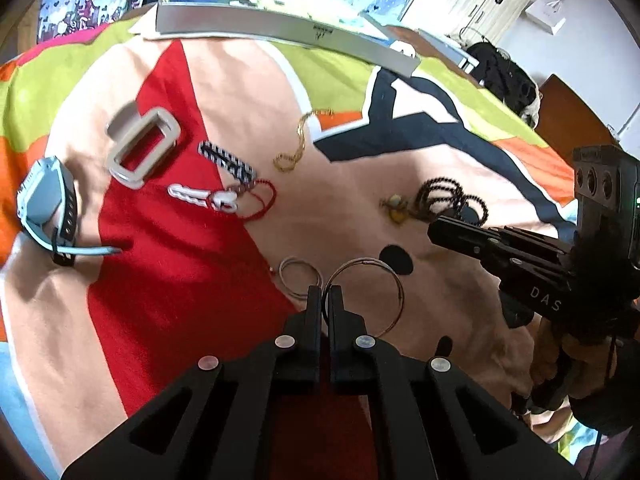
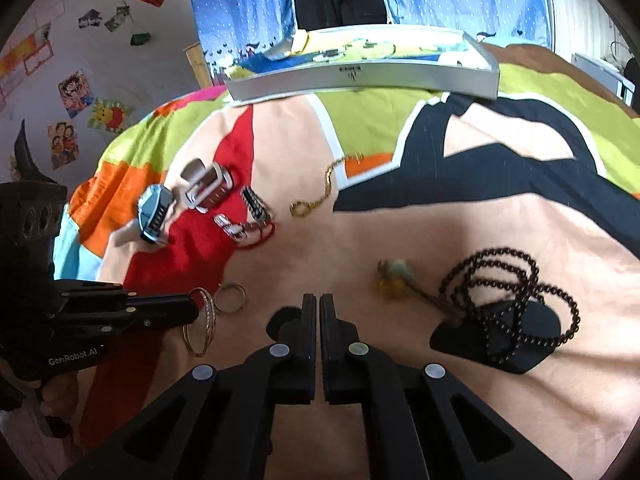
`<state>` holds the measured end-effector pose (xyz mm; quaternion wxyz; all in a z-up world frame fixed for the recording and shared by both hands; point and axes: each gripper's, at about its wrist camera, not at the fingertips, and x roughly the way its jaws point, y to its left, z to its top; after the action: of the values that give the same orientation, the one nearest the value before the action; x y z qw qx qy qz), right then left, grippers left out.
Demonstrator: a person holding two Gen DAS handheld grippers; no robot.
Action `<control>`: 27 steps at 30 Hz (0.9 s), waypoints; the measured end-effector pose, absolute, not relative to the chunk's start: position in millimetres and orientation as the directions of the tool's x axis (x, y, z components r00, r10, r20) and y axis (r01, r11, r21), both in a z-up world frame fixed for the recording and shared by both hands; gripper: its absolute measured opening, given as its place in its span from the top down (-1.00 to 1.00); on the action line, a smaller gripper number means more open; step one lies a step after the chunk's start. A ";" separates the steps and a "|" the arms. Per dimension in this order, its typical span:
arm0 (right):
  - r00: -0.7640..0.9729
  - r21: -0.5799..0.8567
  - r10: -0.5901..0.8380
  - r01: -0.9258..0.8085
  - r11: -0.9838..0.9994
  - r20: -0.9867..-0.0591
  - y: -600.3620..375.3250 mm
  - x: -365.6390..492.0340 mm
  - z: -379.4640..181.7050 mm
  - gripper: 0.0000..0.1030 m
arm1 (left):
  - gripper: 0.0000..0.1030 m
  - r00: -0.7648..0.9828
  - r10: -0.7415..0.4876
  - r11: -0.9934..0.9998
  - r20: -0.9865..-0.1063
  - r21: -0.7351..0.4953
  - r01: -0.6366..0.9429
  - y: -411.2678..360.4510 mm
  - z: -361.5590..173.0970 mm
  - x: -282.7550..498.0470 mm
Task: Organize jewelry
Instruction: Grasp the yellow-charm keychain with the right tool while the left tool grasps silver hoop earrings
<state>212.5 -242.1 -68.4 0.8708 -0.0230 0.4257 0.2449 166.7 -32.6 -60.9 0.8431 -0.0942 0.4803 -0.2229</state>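
Nearest to us, the left hand-held gripper (image 1: 325, 294) pinches the rim of a thin wire bangle (image 1: 374, 280), its fingers nearly together on the metal. We take that bangle as our landmark on the colourful bedspread (image 1: 224, 80). Just beside it, on the left, lies a smaller silver ring bangle (image 1: 298, 276). Farther beyond it sit a red cord bracelet (image 1: 262, 198), a striped hair clip (image 1: 226, 160) and a gold chain (image 1: 298, 144). Well to the left of it rests a blue watch (image 1: 46, 204). A grey tray (image 1: 280, 30) lies at the bed's far edge. To the bangle's right, our right hand-held gripper (image 2: 319, 300) hovers with fingers almost touching — holding nothing — near a black bead necklace (image 2: 516, 300).
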 end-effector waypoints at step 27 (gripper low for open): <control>0.524 0.137 0.279 -0.293 0.946 -0.805 -256.0 266.3 -106.7 0.60 | 0.99 0.451 -0.448 0.894 -0.772 -0.390 0.220 -25.0 -76.2 189.7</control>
<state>266.3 -256.0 -106.7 0.8729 -0.0076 0.4595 0.1640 189.7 -25.0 -76.2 0.8437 -0.1172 0.4851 -0.1979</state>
